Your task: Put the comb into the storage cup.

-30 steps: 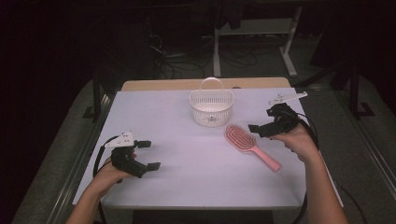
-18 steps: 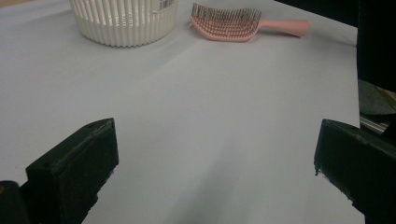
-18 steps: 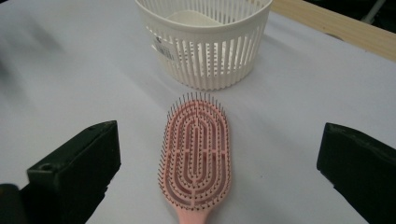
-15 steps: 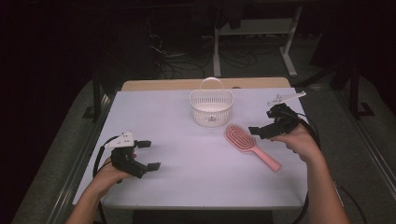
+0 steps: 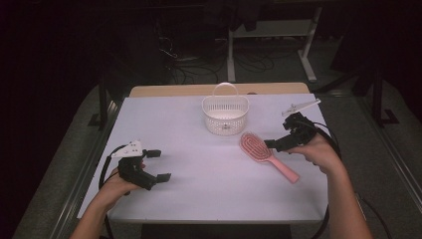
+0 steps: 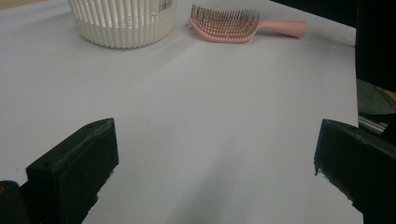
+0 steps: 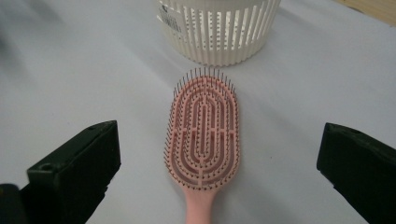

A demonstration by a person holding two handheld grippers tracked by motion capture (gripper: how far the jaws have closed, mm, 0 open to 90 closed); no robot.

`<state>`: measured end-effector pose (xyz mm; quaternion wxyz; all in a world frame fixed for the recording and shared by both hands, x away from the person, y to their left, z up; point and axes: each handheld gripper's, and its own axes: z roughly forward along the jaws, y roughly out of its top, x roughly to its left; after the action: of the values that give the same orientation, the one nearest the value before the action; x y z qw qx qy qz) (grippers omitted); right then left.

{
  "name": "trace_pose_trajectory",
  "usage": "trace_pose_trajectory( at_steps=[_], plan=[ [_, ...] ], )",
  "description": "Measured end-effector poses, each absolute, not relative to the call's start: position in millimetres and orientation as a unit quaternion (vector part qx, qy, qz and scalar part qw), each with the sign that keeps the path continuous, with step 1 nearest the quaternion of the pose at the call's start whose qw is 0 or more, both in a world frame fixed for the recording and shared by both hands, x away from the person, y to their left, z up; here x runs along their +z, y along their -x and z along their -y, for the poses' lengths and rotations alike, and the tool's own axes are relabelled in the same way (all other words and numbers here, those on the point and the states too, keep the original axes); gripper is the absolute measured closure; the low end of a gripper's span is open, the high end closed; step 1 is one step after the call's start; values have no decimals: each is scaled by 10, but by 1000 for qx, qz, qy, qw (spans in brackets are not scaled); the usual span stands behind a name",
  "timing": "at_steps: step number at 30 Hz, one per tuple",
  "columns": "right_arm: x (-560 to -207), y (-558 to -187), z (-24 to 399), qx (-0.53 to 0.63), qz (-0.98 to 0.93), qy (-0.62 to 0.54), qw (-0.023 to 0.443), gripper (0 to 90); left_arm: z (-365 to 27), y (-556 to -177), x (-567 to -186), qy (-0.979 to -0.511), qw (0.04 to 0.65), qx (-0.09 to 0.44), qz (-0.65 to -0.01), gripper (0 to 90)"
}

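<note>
Pink hairbrush (image 5: 264, 153) is seen lying bristles-up on the table (image 5: 209, 199), right of centre, just below the white basket (image 5: 225, 114). The right tongs (image 5: 276, 143), held open, are aimed at it; nothing is gripped yet. The left tongs (image 5: 157, 165) are open, lower left.

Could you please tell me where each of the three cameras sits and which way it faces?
High view: fixed above the person's side of the table, facing forward and down; forearms, left gripper and right gripper show.
Left gripper view: rides the left gripper, looking low across the table; its black fingers show, spread wide.
Right gripper view: rides the right gripper, facing the pink hairbrush lengthwise; its fingers show, apart.
All three share the hairbrush and the white basket.
</note>
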<state>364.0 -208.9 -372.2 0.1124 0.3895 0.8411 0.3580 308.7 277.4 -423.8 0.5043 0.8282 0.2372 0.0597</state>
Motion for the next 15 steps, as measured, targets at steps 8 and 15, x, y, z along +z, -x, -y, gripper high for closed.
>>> trace_pose_trajectory(
  at_steps=[8,15],
  plan=[
    [-3750,-3639,2059,341,-851,-386,106,0,-2773,-3087,-4241,-828,504,58,-238,0],
    [-3791,-3634,2042,322,-860,-383,99,0,-2778,-3086,-4236,-828,505,59,-237,0]
  ],
)
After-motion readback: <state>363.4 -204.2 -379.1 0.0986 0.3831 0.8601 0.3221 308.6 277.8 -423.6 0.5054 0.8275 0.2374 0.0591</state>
